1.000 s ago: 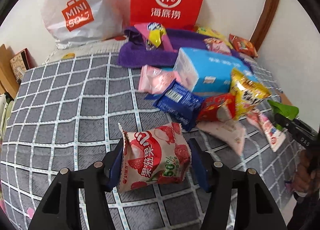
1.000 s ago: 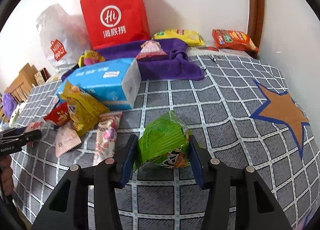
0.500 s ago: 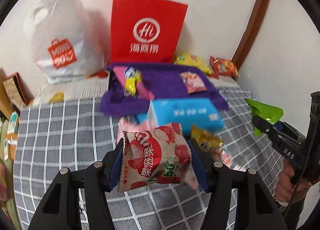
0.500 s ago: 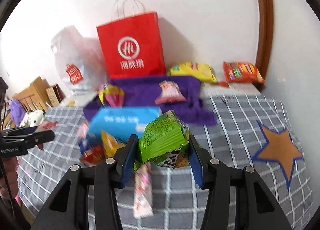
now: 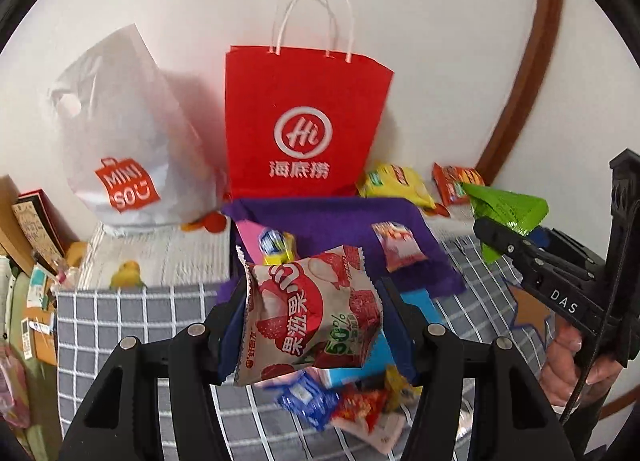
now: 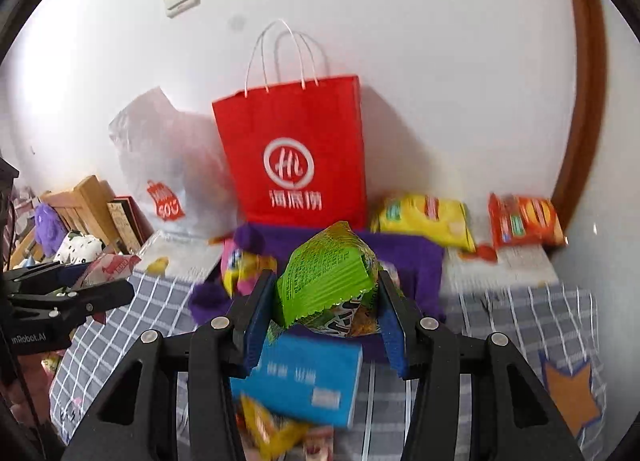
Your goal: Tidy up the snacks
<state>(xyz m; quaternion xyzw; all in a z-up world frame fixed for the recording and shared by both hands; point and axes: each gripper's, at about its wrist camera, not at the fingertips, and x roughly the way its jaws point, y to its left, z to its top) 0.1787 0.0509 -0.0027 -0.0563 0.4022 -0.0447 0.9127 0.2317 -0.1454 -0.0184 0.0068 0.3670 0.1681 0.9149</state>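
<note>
My left gripper (image 5: pixel 310 313) is shut on a red-and-white strawberry snack packet (image 5: pixel 308 313) and holds it in the air above the grey checked blanket (image 5: pixel 120 317). My right gripper (image 6: pixel 326 301) is shut on a green snack packet (image 6: pixel 326 281), also in the air; it shows at the right of the left wrist view (image 5: pixel 506 211). A red paper bag (image 5: pixel 300 129) stands against the wall behind a purple cloth (image 5: pixel 340 217) with several small snacks on it. More packets (image 5: pixel 344 405) and a blue box (image 6: pixel 298 379) lie below the grippers.
A white Miniso plastic bag (image 5: pixel 120 149) stands left of the red bag. Yellow (image 6: pixel 426 223) and orange (image 6: pixel 524 221) chip bags lie by the wall at the right. Books and boxes (image 6: pixel 100 217) crowd the left side. A star patch (image 6: pixel 568 389) marks the blanket's right.
Both grippers have risen and tilted up with their packets, so the red bag and wall now fill the view and the snack pile has dropped low in frame.
</note>
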